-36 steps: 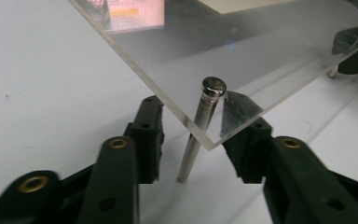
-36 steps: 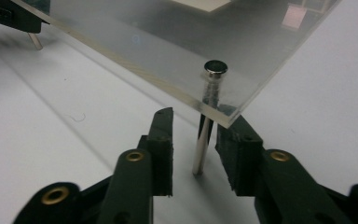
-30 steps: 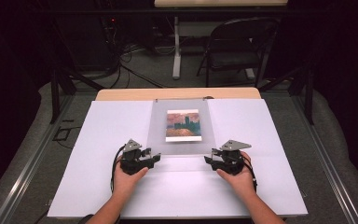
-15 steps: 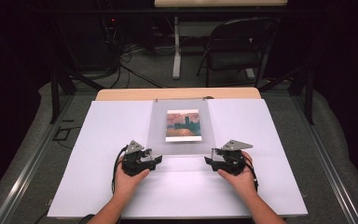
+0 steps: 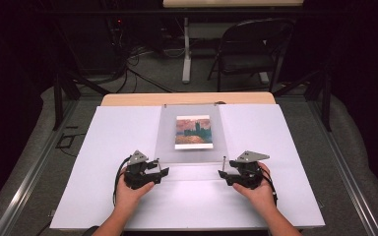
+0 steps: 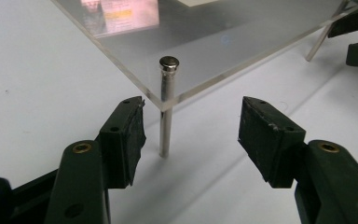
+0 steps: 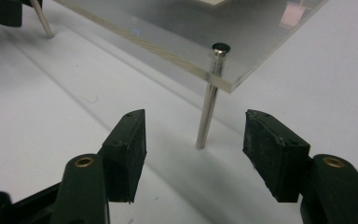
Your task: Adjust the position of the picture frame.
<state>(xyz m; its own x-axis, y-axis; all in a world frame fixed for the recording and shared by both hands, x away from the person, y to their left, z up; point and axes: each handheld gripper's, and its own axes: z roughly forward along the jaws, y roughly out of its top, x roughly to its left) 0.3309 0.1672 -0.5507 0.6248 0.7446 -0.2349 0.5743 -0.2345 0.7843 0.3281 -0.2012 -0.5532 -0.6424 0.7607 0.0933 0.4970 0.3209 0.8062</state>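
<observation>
Your left gripper sits at the near left corner of the clear acrylic panel, which stands propped on the white table cover with a small painting print under it. Its jaws stand apart; they have just been opening, and the left metal pin through that corner stands between them, close to one pad but with no pad pressing on it. So you have let go here, and the pin bears the panel by itself.

Across the near edge, your right gripper mirrors that. Its jaws have also just been opening and now stand wide, with the right metal pin free in the gap, slightly tilted.

Both hands have barely shifted since a second ago. That reads as both near legs set; you can likely back away, keeping clear of the pins.
</observation>
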